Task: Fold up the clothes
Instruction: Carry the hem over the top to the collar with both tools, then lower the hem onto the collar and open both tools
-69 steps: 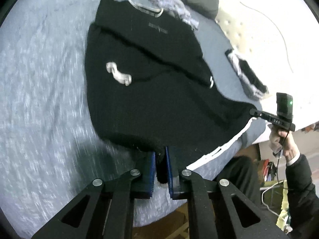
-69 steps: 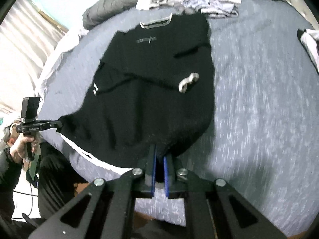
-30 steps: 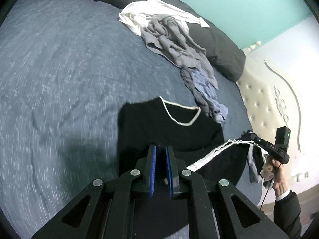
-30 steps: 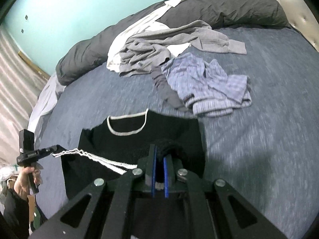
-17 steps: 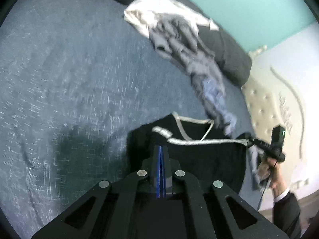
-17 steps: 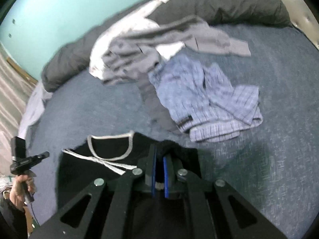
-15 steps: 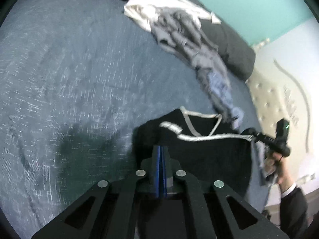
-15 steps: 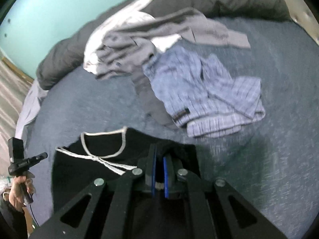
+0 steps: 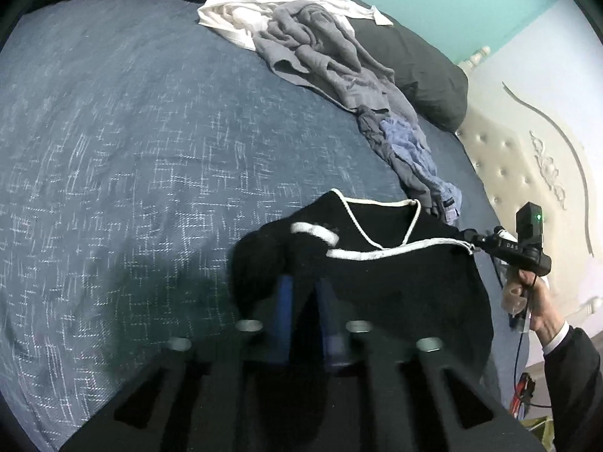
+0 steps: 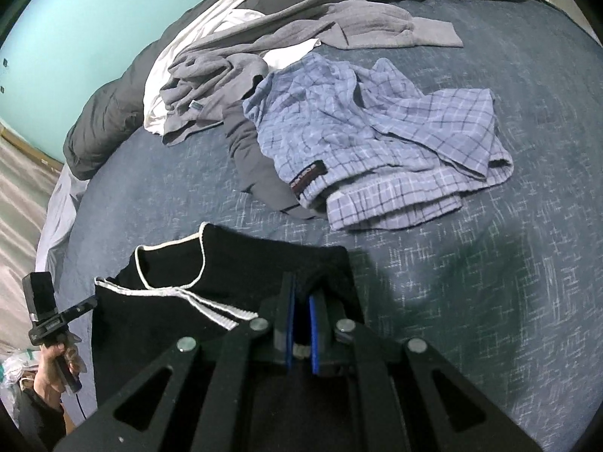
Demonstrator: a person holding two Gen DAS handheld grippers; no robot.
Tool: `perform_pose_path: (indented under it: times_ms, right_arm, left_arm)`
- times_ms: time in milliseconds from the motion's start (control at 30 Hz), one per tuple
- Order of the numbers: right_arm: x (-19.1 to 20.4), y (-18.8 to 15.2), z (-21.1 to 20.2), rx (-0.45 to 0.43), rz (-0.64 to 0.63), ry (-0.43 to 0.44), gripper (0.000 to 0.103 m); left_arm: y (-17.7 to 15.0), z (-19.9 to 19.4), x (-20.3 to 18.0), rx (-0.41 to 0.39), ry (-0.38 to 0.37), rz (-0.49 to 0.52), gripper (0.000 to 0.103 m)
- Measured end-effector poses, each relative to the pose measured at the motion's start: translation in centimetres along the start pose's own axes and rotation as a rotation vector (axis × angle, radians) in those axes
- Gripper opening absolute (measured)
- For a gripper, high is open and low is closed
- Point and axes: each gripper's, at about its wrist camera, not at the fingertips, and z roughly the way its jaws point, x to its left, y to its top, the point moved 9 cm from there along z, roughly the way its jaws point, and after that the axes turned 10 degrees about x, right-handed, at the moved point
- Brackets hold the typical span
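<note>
A black sweater (image 9: 395, 290) with white trim lies on the blue bedcover (image 9: 113, 150), folded so its white-edged hem rests across the collar. My left gripper (image 9: 306, 293) is low over the sweater's left edge. Its jaws are opening, and black fabric still lies between the parted blue pads. In the right wrist view the left gripper (image 10: 92, 303) shows at the hem's far corner. My right gripper (image 10: 301, 301) is shut on the sweater (image 10: 241, 263), with black cloth and a bit of white trim pinched between its pads. From the left wrist view the right gripper (image 9: 469, 243) is at the hem's right corner.
Beyond the sweater lies a pile of clothes: blue plaid shorts (image 10: 377, 143), a grey garment (image 9: 320, 37) and a white one (image 9: 241, 11). A dark duvet (image 9: 426, 71) runs along the back. A tufted headboard (image 9: 527, 173) stands at the right. A hand (image 9: 542, 301) holds the right gripper.
Both grippers carried the hem forward over the sweater to the collar and sank toward the bed. The left pads, pressed together half a second ago, now stand apart.
</note>
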Motion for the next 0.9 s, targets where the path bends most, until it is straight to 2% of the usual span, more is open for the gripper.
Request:
perform_pose_path:
  times_ms: [167,367,567,767,900]
  right_arm:
    - [0.7,0.5,-1.0,-0.021,-0.022,0.008,0.006]
    - [2.3,2.4,-2.9,-0.075,-0.008,0.033,0.005]
    - [2.9,4.6,-1.2,-0.066,-0.001,-0.008,0.006]
    - [1.3,5.4,1.4,-0.043,0.059,0.036,0.006]
    - [1.2,5.2,0.9,-0.079,0.038,0.080,0.007]
  left_arm:
    - [0.2,-1.3,-0.4,-0.036,0.021,0.034,0.008]
    - [1.9,-4.0,-0.1,-0.107,0.020,0.016,0.008]
    - [3.4,-3.0,1.4,-0.116,0.038,-0.032,0.008]
    - [3.8,-0.9,3.2,-0.088,0.066,-0.060,0.008]
    - [3.6,0.0,3.9,-0.078,0.062,-0.083,0.010]
